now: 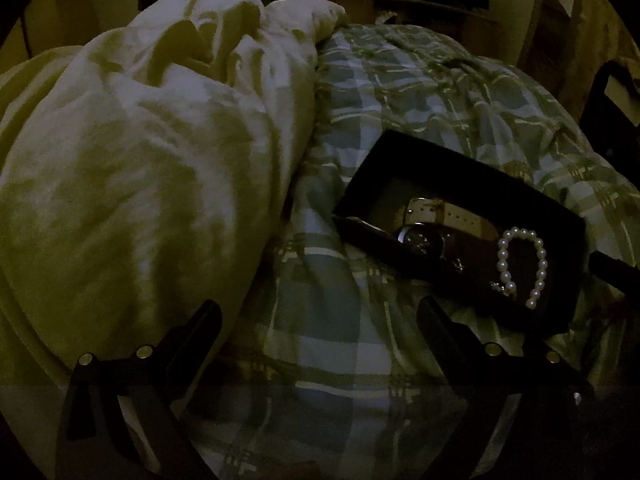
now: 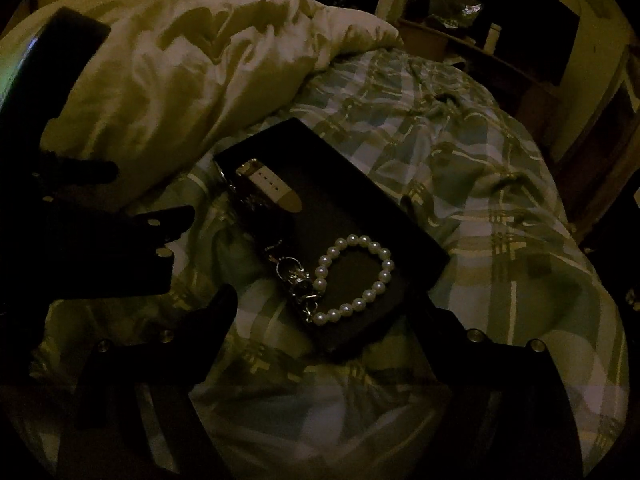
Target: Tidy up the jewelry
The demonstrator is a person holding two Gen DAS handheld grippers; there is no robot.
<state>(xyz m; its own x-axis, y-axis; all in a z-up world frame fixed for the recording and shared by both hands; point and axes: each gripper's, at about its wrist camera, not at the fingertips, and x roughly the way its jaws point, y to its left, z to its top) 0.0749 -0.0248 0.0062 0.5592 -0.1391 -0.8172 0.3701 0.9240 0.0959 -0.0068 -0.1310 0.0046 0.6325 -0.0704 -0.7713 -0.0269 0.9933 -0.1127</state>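
A black open box (image 2: 360, 184) lies on the plaid bed sheet. It holds a watch with a white strap (image 2: 268, 180), a silver chain clasp (image 2: 298, 280) and a pearl bracelet (image 2: 362, 239). My right gripper (image 2: 326, 304) hovers open over the box's near end, its pads apart from the bracelet. In the left wrist view the box (image 1: 480, 184), the watch (image 1: 440, 216) and the pearl bracelet (image 1: 501, 256) lie to the right of my left gripper (image 1: 318, 308). That gripper is open with only sheet between its fingers. It also shows at the left of the right wrist view, as left gripper (image 2: 154, 190).
A crumpled white duvet (image 1: 160, 140) (image 2: 200, 60) is heaped on the left half of the bed, close to the box's far corner. Plaid sheet (image 2: 480, 200) spreads to the right. Dark wooden furniture (image 2: 480, 40) stands beyond the bed. The room is dim.
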